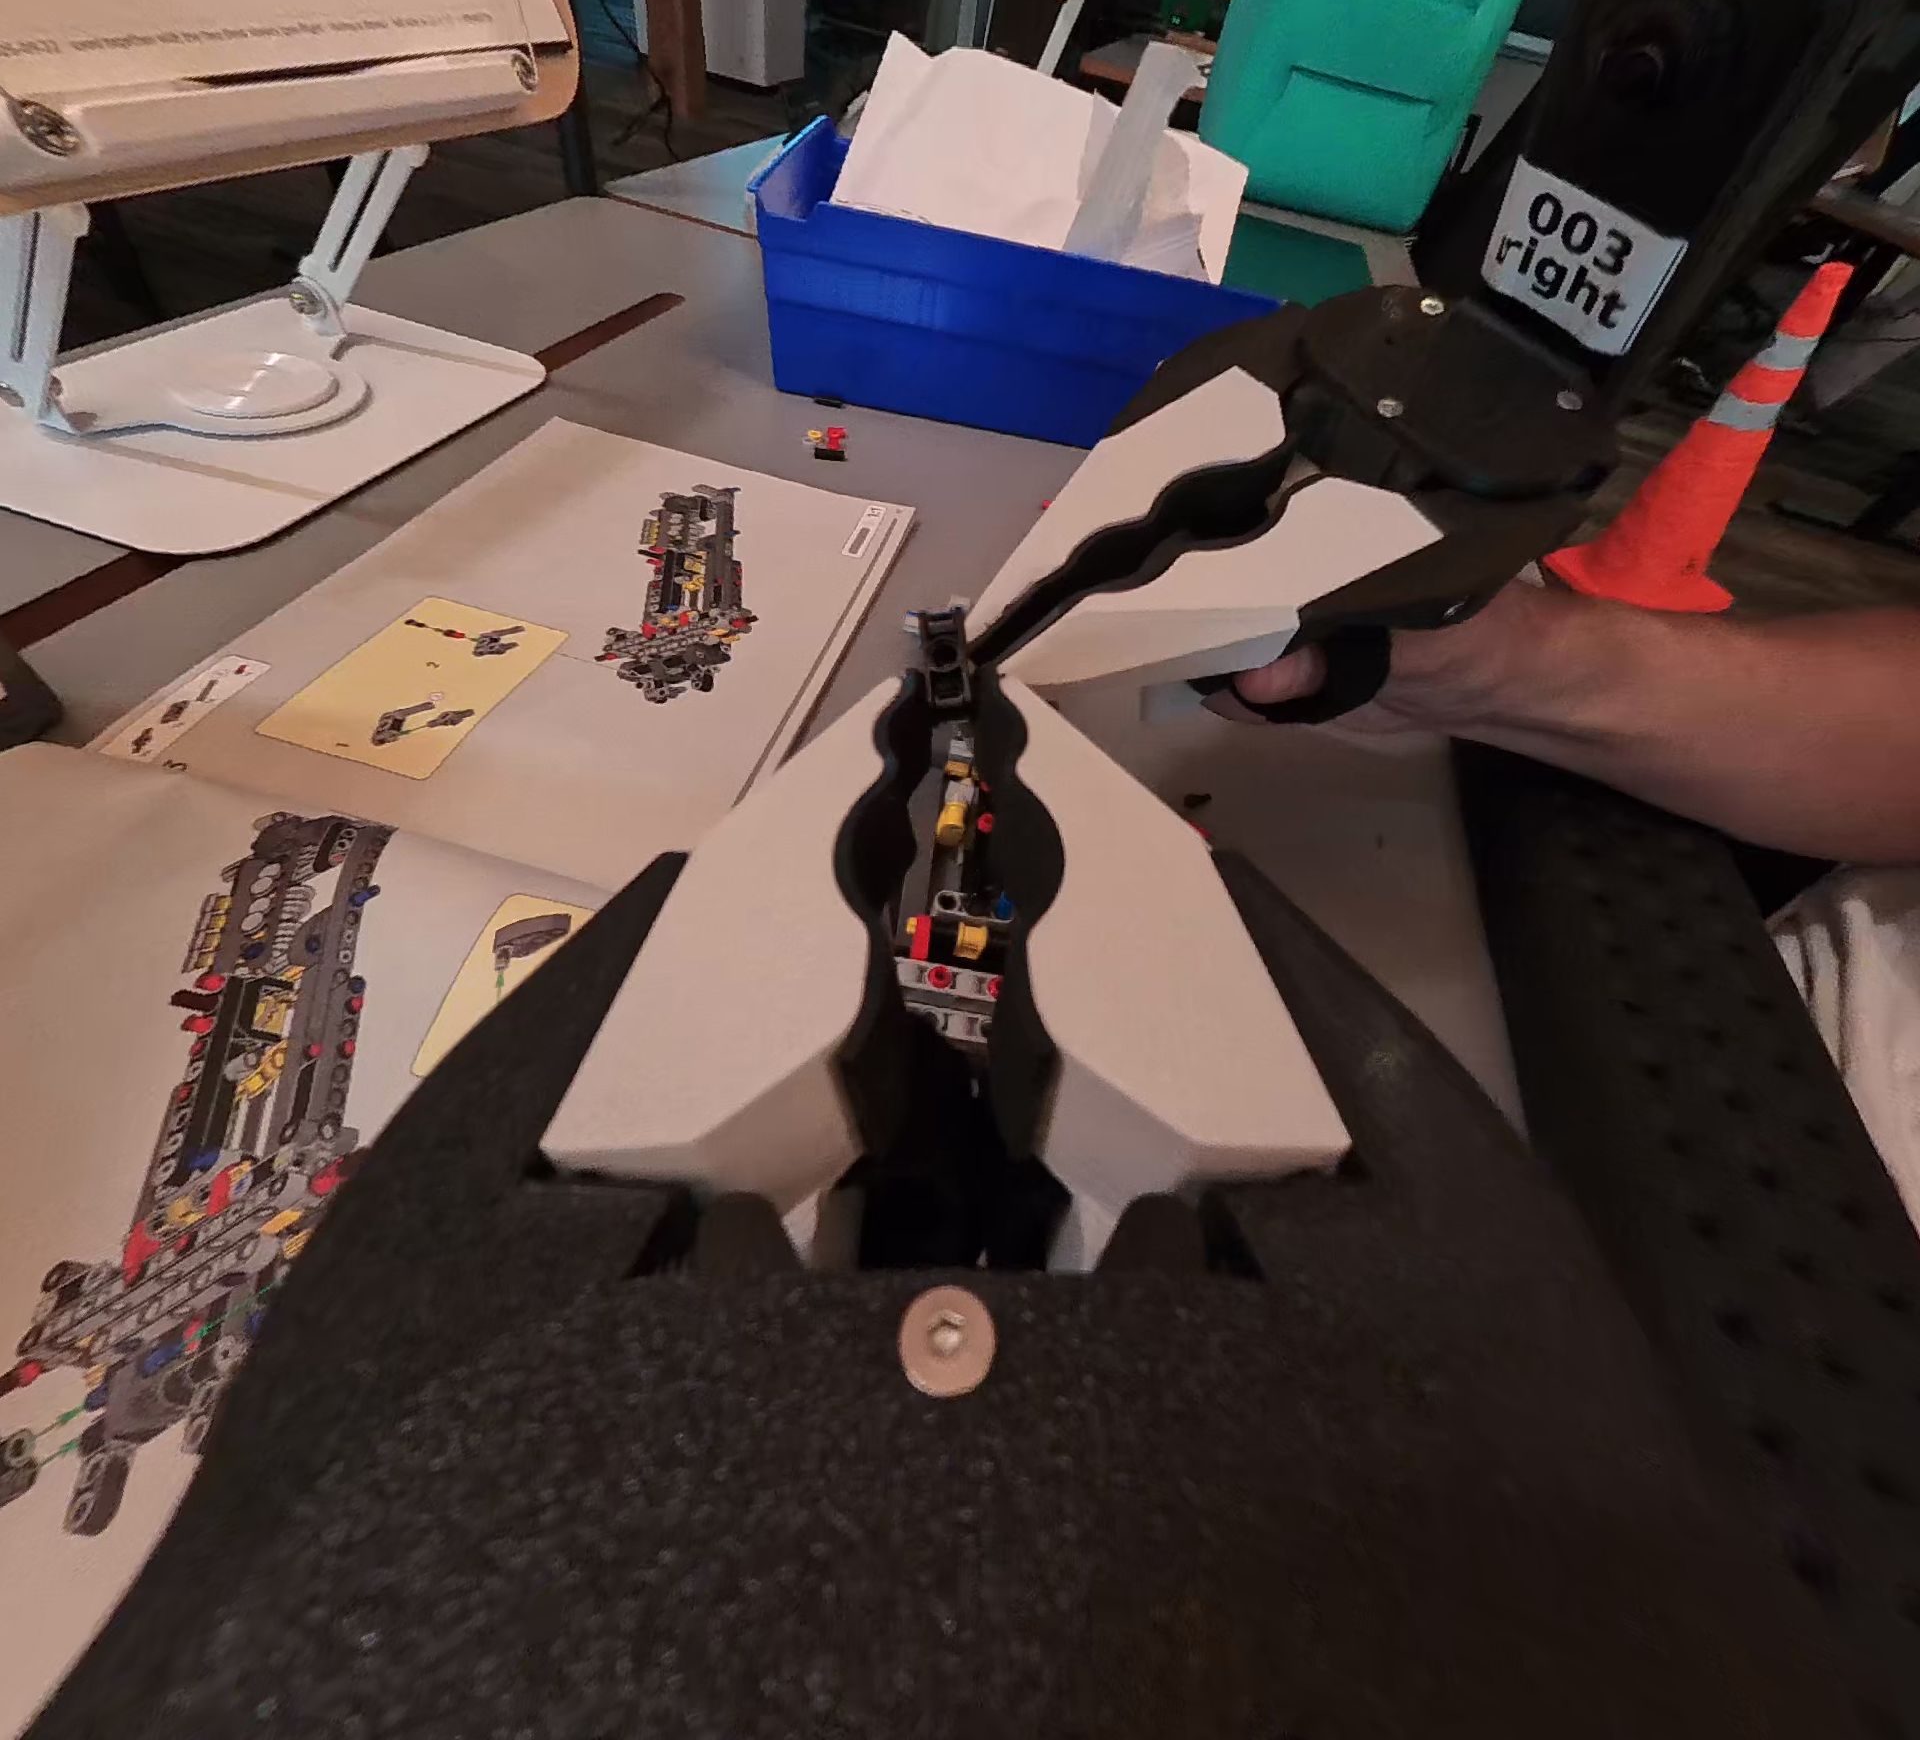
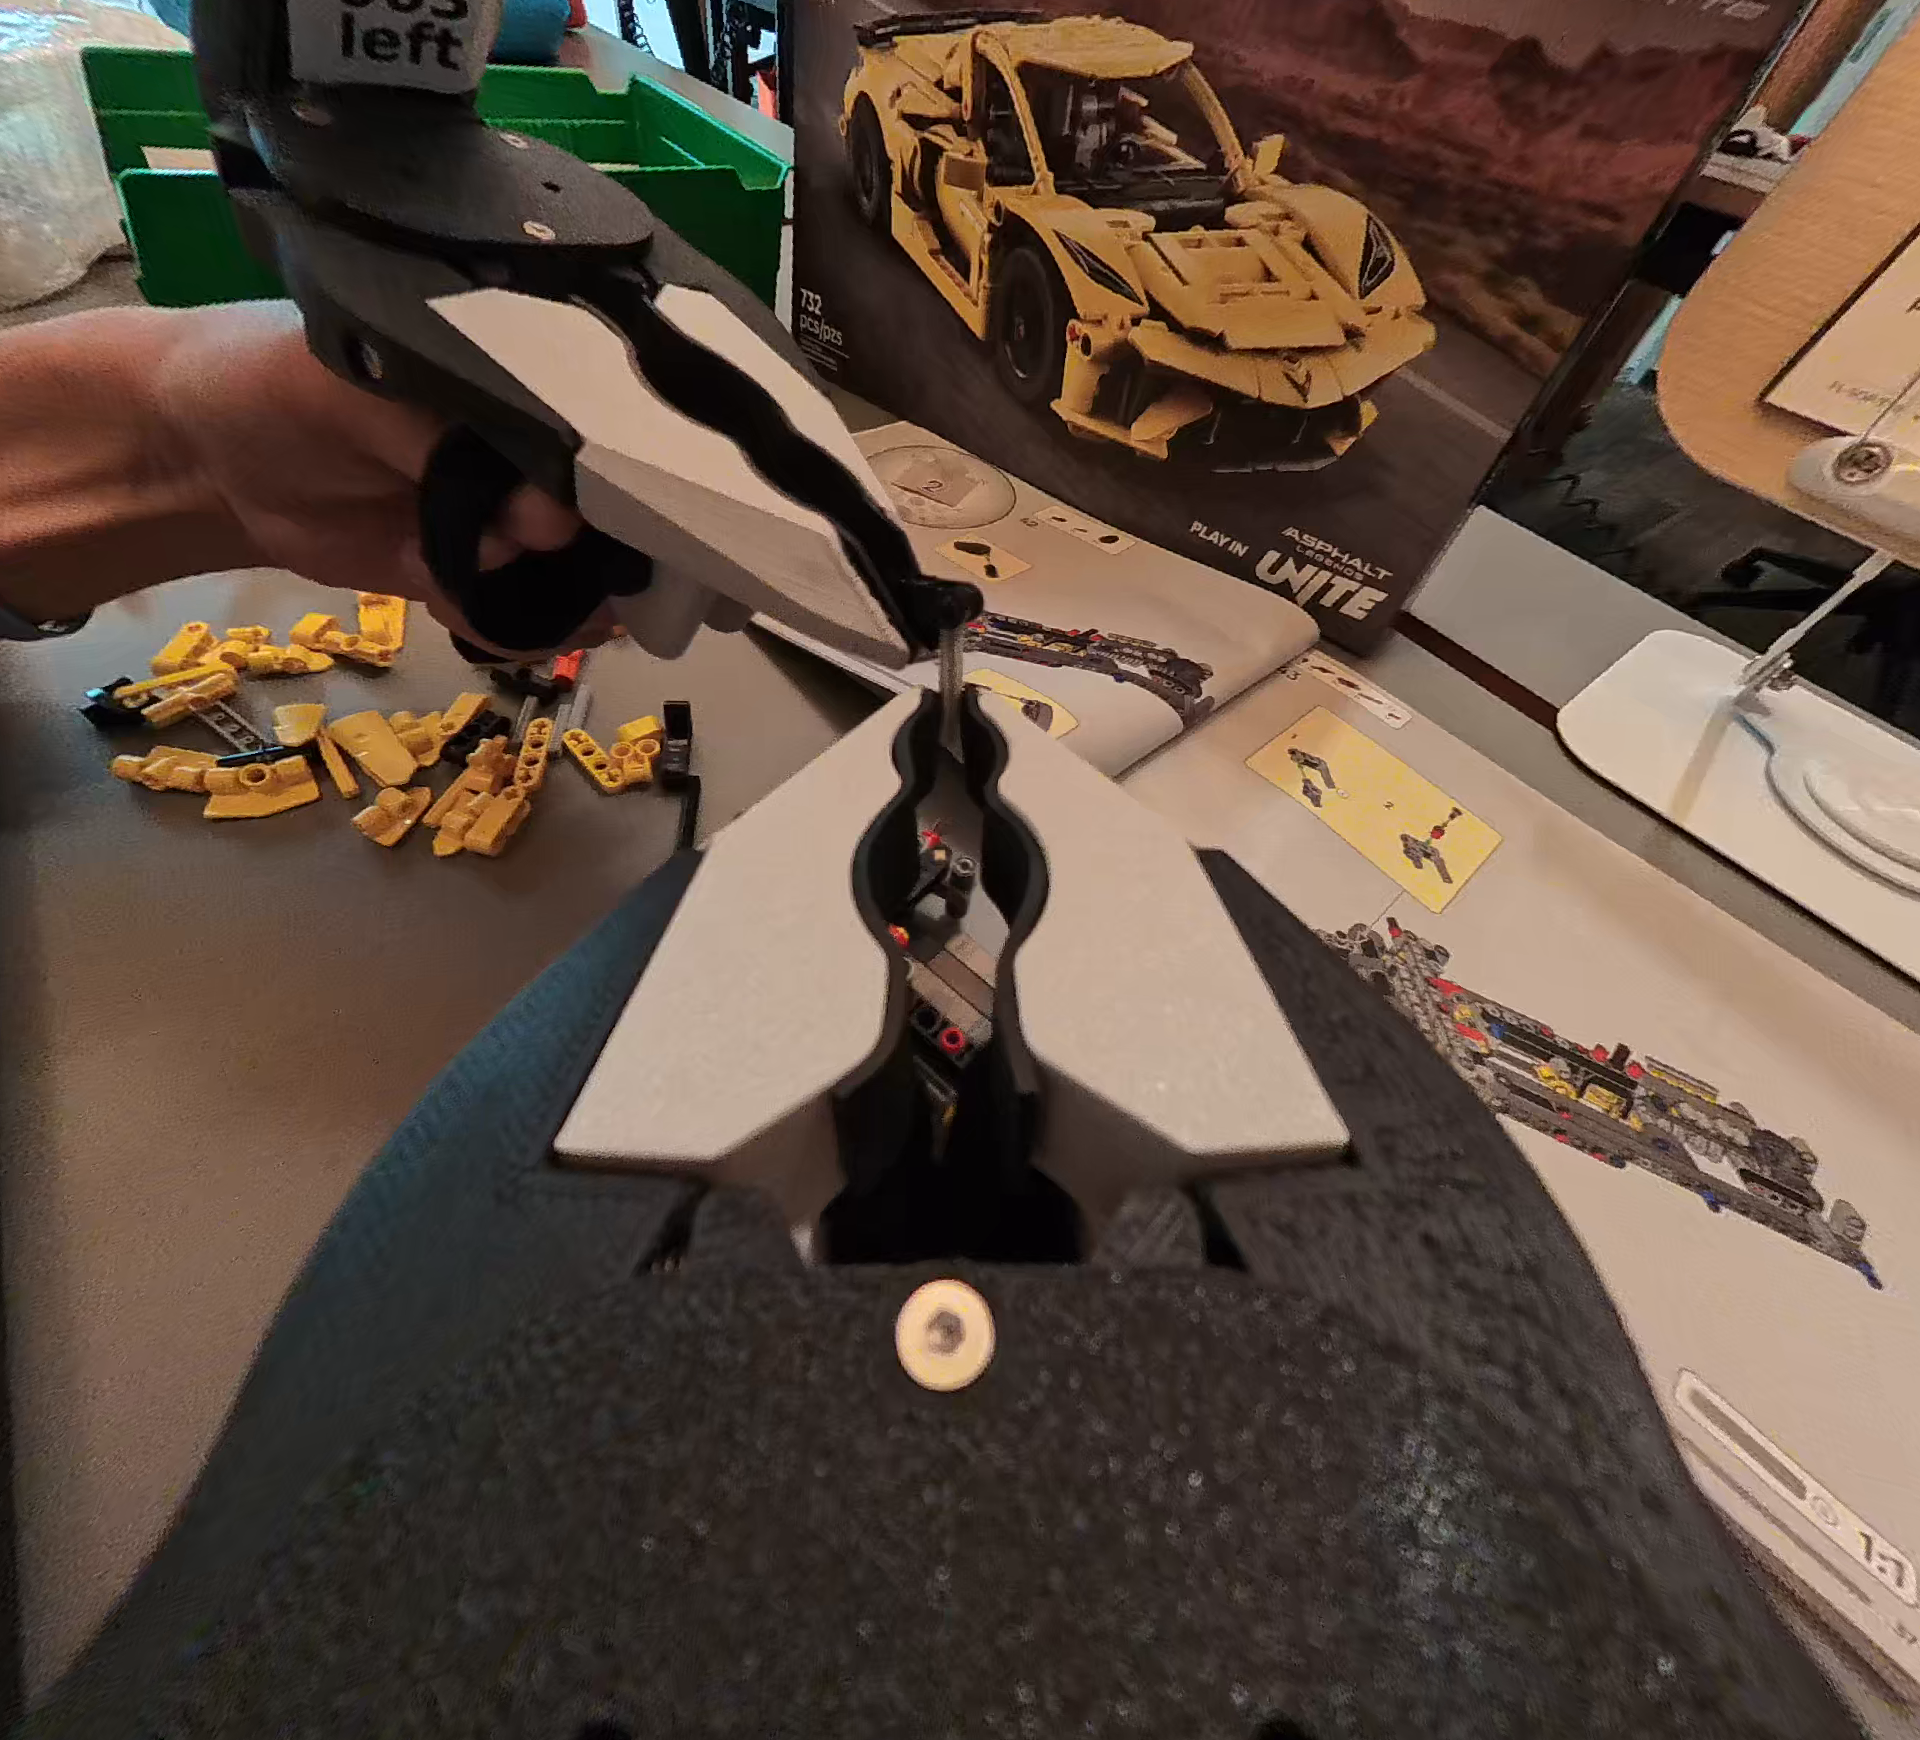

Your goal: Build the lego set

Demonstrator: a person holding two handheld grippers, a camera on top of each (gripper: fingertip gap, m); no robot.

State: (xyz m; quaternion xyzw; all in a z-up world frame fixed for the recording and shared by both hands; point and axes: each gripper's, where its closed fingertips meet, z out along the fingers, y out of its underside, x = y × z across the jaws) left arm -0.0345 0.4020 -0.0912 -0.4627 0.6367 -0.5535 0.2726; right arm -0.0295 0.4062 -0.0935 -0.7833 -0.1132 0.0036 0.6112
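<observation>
My left gripper (image 1: pixel 943 684) is shut on a small black connector (image 1: pixel 943 651) at its fingertips. My right gripper (image 1: pixel 985 643) comes in from the right, and its tips meet that connector. In the right wrist view, my right gripper (image 2: pixel 948 716) is shut on a thin grey axle (image 2: pixel 951 677). The axle runs up into the black connector (image 2: pixel 951 597), which the left gripper (image 2: pixel 928 620) holds. A grey, partly built chassis (image 1: pixel 954 932) with red, yellow and blue pins shows through the gap between the left fingers. It also shows below the right fingers (image 2: pixel 940 973). I cannot tell whether either gripper touches it.
An open instruction booklet (image 1: pixel 499 651) lies on the grey table. A blue bin (image 1: pixel 977 329) with white paper, an orange cone (image 1: pixel 1704 485) and a white sheet stand (image 1: pixel 260 381) are behind it. Loose yellow pieces (image 2: pixel 395 745) lie at the left, with a green bin (image 2: pixel 644 163) and the set's box (image 2: pixel 1299 184) behind. The grippers are tip to tip, or close to it.
</observation>
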